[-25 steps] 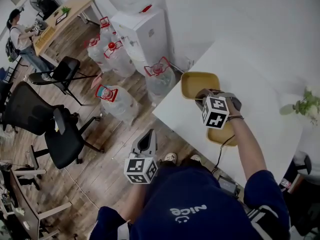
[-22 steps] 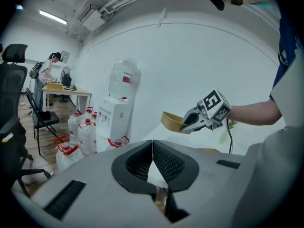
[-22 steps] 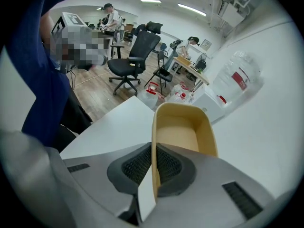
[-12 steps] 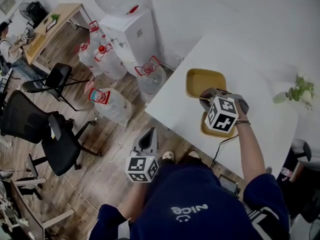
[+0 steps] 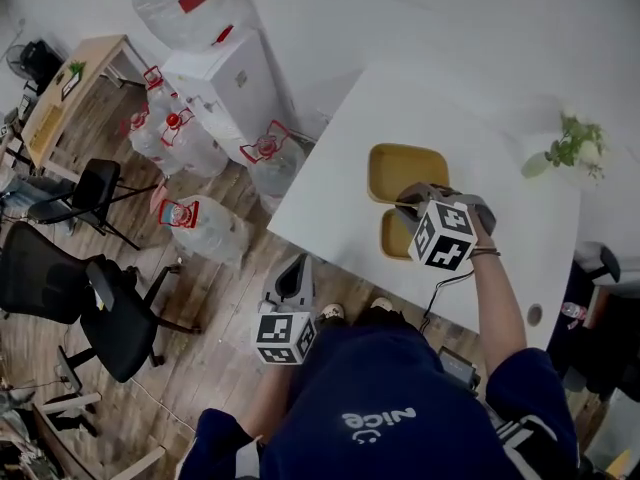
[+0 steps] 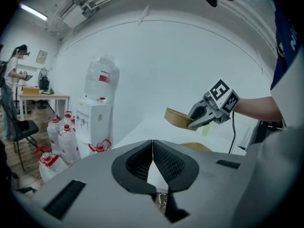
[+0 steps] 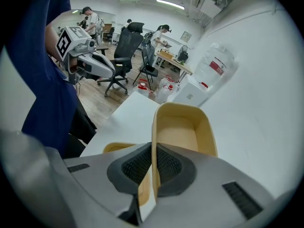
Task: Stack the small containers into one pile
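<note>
Clamping the rim, right claw [image 7: 153, 163] holds tub [image 7: 186, 127] ahead, likely light, stiff; left claw [image 6: 152, 158] closed, empty.

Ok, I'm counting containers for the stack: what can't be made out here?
- Lower container: head view, mostly under the right gripper; right gripper view, behind its jaws.
- Table, near edge: head view, partly covered by the person's arm.
- Plant: head view, too small for detail.

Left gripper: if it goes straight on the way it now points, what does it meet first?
Probably the white table, near its edge; the depth is unclear.
</note>
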`<action>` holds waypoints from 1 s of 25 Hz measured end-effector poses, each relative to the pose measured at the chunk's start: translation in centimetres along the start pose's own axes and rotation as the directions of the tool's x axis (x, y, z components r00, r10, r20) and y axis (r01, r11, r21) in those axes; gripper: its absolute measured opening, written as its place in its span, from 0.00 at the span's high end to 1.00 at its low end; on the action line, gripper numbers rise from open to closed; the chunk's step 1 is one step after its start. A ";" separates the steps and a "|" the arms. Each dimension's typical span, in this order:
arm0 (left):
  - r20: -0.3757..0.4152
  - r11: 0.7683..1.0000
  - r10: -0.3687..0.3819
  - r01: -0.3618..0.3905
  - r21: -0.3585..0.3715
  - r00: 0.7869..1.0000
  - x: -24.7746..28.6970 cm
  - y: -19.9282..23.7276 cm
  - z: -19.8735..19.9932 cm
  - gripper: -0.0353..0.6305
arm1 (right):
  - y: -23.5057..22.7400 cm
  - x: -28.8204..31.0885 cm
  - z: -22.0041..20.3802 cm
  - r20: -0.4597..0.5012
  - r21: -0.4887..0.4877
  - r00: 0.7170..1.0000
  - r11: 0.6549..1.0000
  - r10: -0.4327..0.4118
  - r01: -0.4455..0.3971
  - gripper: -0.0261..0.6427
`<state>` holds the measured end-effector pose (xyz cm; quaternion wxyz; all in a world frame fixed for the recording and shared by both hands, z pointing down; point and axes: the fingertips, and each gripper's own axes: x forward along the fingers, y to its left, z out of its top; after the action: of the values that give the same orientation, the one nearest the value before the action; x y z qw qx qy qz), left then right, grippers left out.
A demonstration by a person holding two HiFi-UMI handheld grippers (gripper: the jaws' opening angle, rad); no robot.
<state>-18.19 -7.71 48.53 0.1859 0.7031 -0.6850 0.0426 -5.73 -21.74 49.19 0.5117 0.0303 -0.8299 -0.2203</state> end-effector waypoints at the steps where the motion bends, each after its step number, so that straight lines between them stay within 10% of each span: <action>1: -0.002 1.000 -0.017 0.017 0.015 1.000 0.1 -0.5 0.0 0.92 | 0.2 -0.3 -0.4 -0.006 0.006 1.000 1.000 -0.002 0.002 0.88; 25: -0.045 0.978 -0.196 0.199 0.063 0.979 2.4 -5.8 -1.0 0.92 | 7.1 -2.6 -5.1 -0.008 0.071 0.999 0.997 0.036 -0.035 0.88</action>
<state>-12.19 -9.70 48.99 0.1785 0.7727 -0.6061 0.0606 1.11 -16.31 51.75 0.5181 0.0348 -0.8351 -0.1815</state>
